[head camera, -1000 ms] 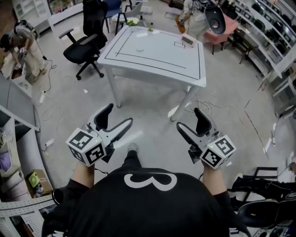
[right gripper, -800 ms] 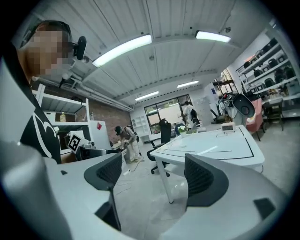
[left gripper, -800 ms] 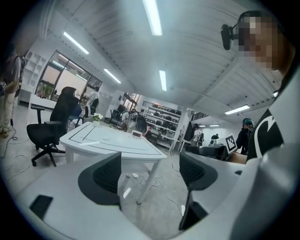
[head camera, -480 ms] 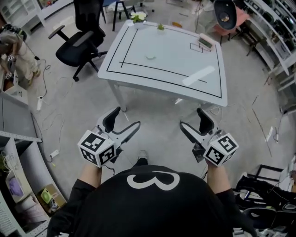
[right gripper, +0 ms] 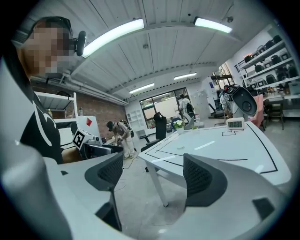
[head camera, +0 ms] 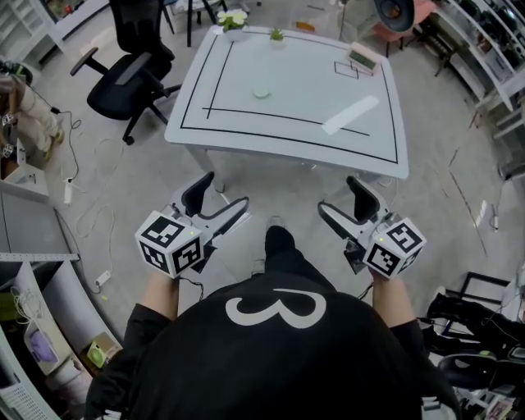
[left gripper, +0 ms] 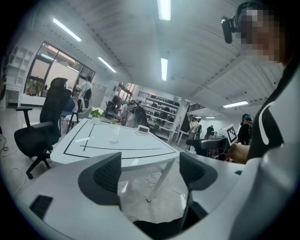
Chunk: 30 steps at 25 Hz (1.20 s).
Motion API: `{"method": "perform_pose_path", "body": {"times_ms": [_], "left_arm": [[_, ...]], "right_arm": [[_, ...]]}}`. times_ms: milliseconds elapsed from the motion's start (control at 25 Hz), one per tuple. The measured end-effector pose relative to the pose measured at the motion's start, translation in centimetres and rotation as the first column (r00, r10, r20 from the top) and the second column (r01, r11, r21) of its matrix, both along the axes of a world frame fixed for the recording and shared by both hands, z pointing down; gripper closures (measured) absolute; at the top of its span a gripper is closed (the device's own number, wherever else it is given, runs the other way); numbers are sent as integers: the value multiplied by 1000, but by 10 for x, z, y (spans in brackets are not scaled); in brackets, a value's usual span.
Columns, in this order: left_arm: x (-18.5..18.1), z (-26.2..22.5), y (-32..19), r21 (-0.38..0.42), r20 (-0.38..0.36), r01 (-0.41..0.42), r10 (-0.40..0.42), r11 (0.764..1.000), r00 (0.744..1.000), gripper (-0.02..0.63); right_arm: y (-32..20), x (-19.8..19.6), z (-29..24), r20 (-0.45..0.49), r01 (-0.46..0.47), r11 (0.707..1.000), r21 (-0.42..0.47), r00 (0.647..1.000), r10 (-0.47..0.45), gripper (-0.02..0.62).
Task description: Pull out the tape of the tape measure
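Observation:
A small pale round object (head camera: 261, 92) lies on the white table (head camera: 246, 131), inside its black-lined rectangle. It is too small to tell whether it is the tape measure. It also shows in the left gripper view (left gripper: 114, 139). Both grippers are held over the floor, short of the table's near edge. My left gripper (head camera: 221, 195) is open with nothing between its jaws, and so is my right gripper (head camera: 339, 198). Each gripper view looks along empty jaws toward the table: left gripper (left gripper: 150, 171), right gripper (right gripper: 154, 173).
A small clock (head camera: 363, 58), a flower pot (head camera: 231, 18) and a little green plant (head camera: 276, 34) stand at the table's far side. A black office chair (head camera: 123, 78) is left of the table. Cables lie on the floor (head camera: 90, 213). A person (right gripper: 121, 133) bends over at far left.
The table has come closer and lies squarer in front of me. Both grippers stay open and empty in front of my body.

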<state>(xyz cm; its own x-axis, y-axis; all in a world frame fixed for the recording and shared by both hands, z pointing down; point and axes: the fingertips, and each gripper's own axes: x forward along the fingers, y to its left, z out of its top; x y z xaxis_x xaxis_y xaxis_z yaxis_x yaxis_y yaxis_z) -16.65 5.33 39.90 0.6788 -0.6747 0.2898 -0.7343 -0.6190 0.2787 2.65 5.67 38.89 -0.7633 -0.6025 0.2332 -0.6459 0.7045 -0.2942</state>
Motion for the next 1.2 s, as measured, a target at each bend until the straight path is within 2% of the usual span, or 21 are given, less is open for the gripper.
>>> {"method": "perform_pose_path", "body": {"times_ms": [200,480,680,960,1200], "left_arm": [[2,11,-36,-11,45,-17,17,1000,999,232],[3,18,-123,-14,88,-29,30,999,996,233],[11,29,-199,-66,65,-74,78,995,995,233],[21,67,-273,-78,203,-106,120,991,972,233],[28,93,-313,-64,354,-159,172,985,919,233]], "right_arm": [[-39,0,4,24,12,1000,1,1000,-12,206],[-127,1,11,41,33,999,-15,999,-32,206],[-192,0,22,-2,85,996,-17,996,-85,206],[-250,-4,34,-43,143,989,-24,989,-144,206],[-274,-6,33,-49,163,986,-21,985,-164,206]]}}
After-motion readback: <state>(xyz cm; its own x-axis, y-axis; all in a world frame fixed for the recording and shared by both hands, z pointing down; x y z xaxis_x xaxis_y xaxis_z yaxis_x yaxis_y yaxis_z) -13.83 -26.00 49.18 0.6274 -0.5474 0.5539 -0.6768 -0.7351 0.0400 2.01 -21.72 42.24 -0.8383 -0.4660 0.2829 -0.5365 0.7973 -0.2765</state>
